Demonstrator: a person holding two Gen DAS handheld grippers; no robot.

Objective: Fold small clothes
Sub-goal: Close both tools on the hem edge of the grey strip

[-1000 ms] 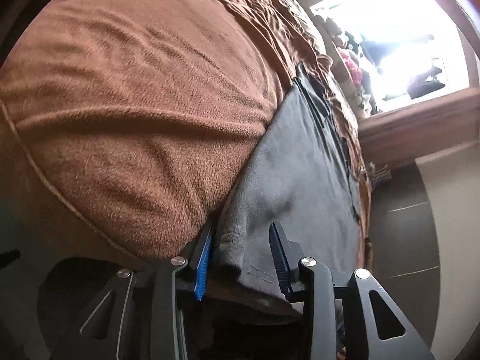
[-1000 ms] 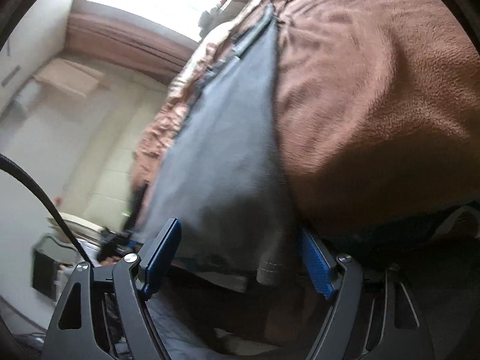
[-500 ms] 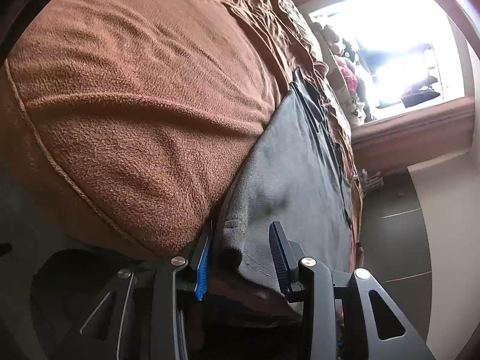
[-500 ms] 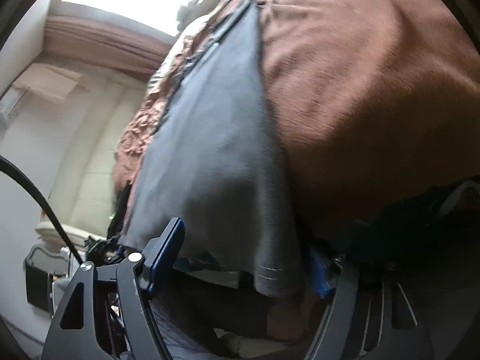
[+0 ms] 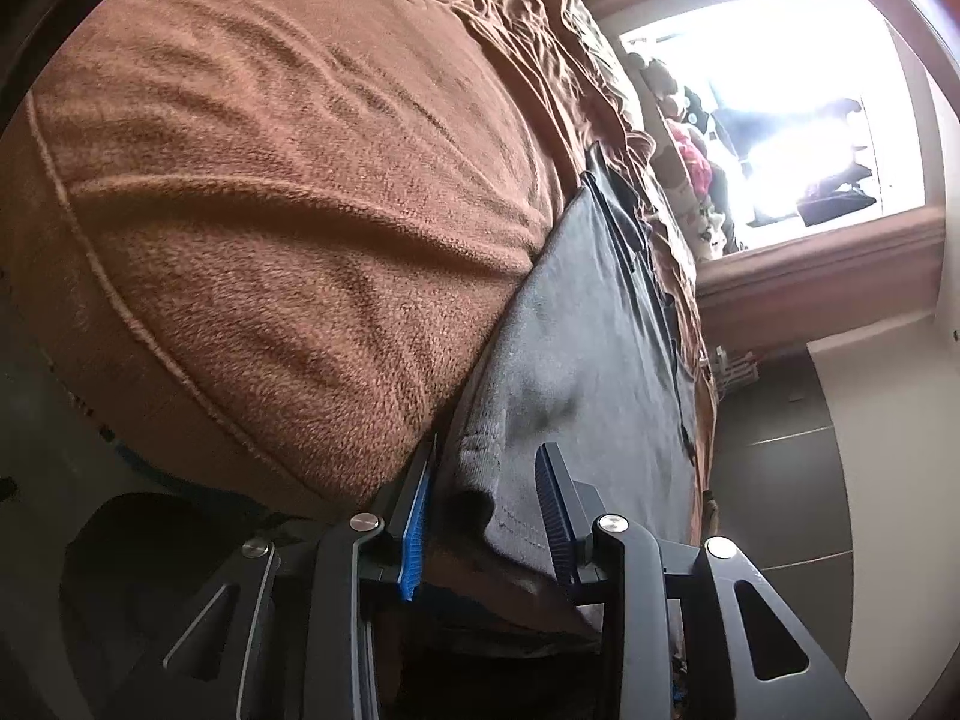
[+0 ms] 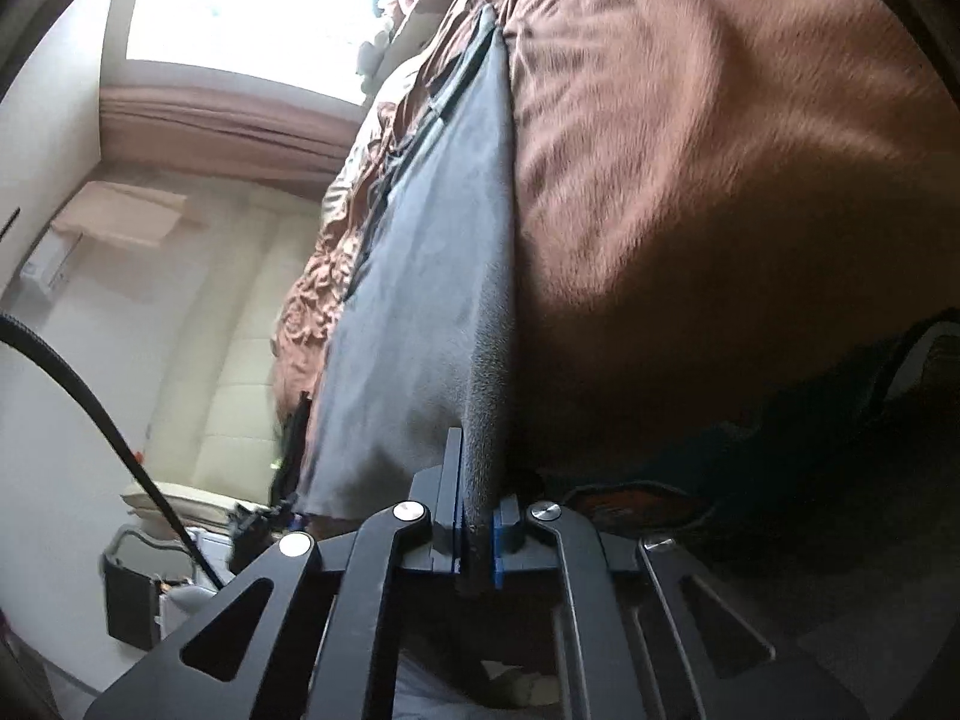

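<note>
- Change since the earlier frames: the right tongs (image 6: 477, 531), which stood wide with the garment's corner loose between the pads, are now clamped shut on that corner; the left tongs have kept nearly the same gap and place.
- Left wrist view: the left tongs (image 5: 486, 510) stand partly open, straddling a hemmed corner of the grey garment (image 5: 600, 348). The corner bunches between the blue pads, nearer the left pad; the right pad appears clear of the cloth, so no firm pinch is evident.
- Left wrist view: the garment lies flat on the brown blanket (image 5: 288, 228) covering the bed, stretching away toward the bright window (image 5: 780, 102).
- Right wrist view: the right tongs' pads are closed on a thin edge of the grey garment (image 6: 426, 276), which runs taut from the pads up along the brown blanket (image 6: 690, 168).
- Progress, as judged: the garment is spread out, with no fold visible. 1 corner is secured; the other is only bracketed. Closing the left tongs, lifting both corners, carrying them over and later folds all remain.
</note>
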